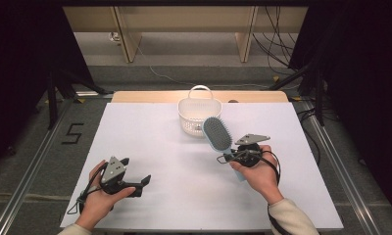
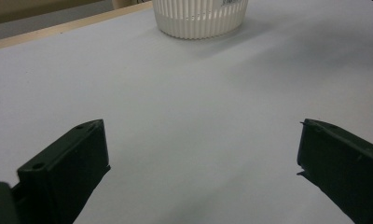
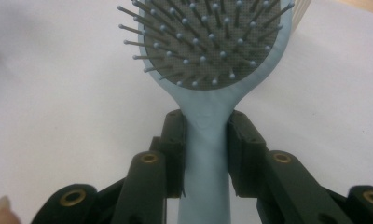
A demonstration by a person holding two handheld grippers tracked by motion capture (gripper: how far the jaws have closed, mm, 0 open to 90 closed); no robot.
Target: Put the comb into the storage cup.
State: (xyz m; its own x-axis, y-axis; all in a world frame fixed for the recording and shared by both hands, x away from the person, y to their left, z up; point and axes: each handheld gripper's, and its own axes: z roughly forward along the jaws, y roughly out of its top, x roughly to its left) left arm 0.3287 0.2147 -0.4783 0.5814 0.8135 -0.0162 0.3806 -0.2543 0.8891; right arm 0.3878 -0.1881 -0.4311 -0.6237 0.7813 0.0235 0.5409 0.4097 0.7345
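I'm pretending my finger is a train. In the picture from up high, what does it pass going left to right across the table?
left gripper → white basket → blue hairbrush → right gripper

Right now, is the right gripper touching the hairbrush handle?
Touching. The right gripper view shows the right gripper closed on the light blue hairbrush, both jaws pressed flat against the handle with no gap either side.
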